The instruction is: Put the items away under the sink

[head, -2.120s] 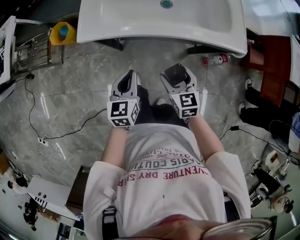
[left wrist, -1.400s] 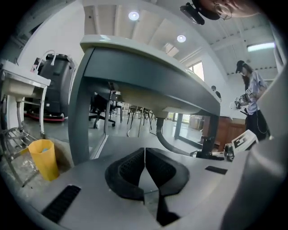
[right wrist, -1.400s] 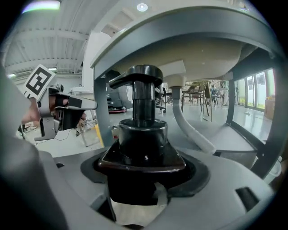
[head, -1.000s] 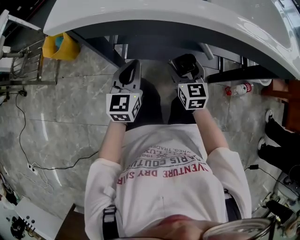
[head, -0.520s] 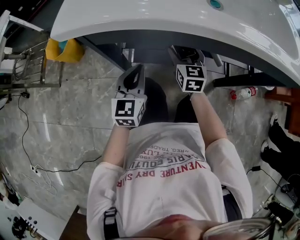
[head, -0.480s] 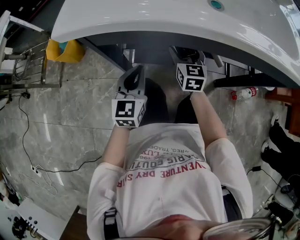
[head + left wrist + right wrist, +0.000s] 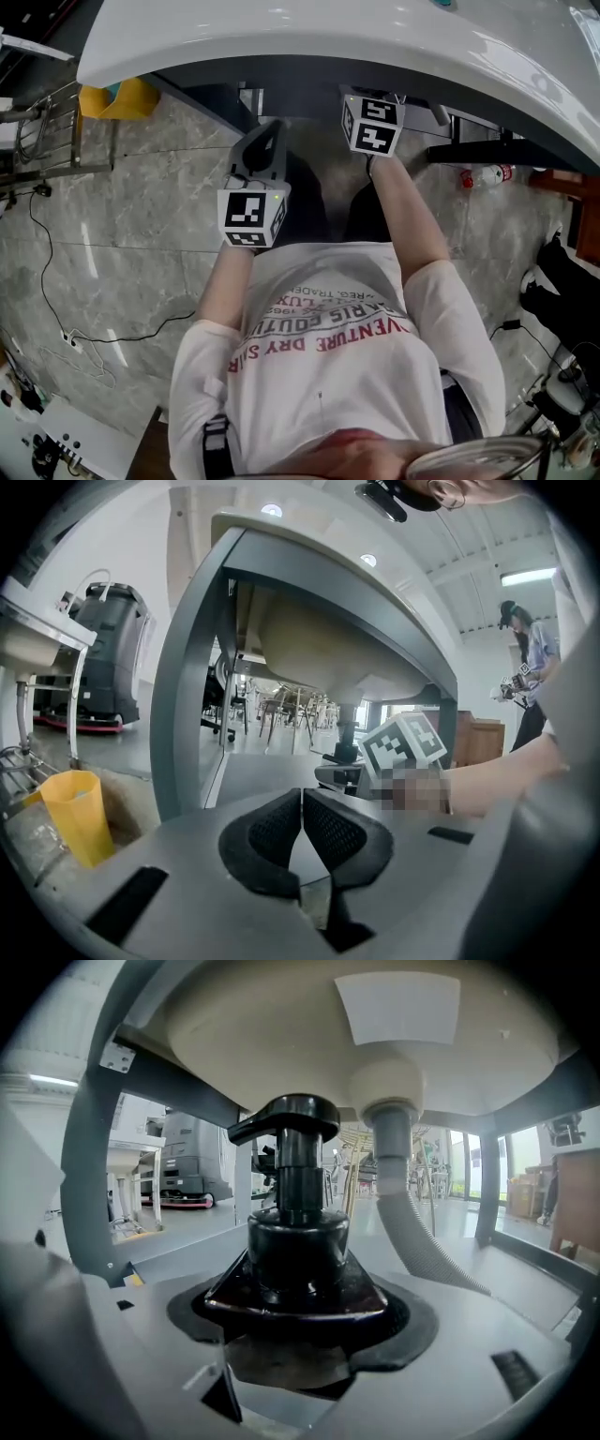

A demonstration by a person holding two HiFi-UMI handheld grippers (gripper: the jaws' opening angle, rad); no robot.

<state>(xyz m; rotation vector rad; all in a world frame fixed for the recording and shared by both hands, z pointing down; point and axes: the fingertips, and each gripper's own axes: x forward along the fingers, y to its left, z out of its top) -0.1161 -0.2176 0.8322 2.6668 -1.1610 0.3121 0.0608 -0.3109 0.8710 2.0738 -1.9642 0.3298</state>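
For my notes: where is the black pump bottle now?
In the right gripper view, the black pump bottle is clamped in the right gripper, under the sink basin, just left of the grey drain hose.

**Much Tucked Beneath the Sink**

Saw nothing of the jaws of the right gripper (image 7: 298, 1327) or the black pump bottle (image 7: 298, 1232) in the head view, both hidden under the rim of the sink (image 7: 309, 42). Caught only the marker cube (image 7: 372, 124) there. Found the sink's basin cut off by the top edge. Could not make out the bottle's lower body behind the jaws, nor the blurred hand (image 7: 412, 789) below the sink.
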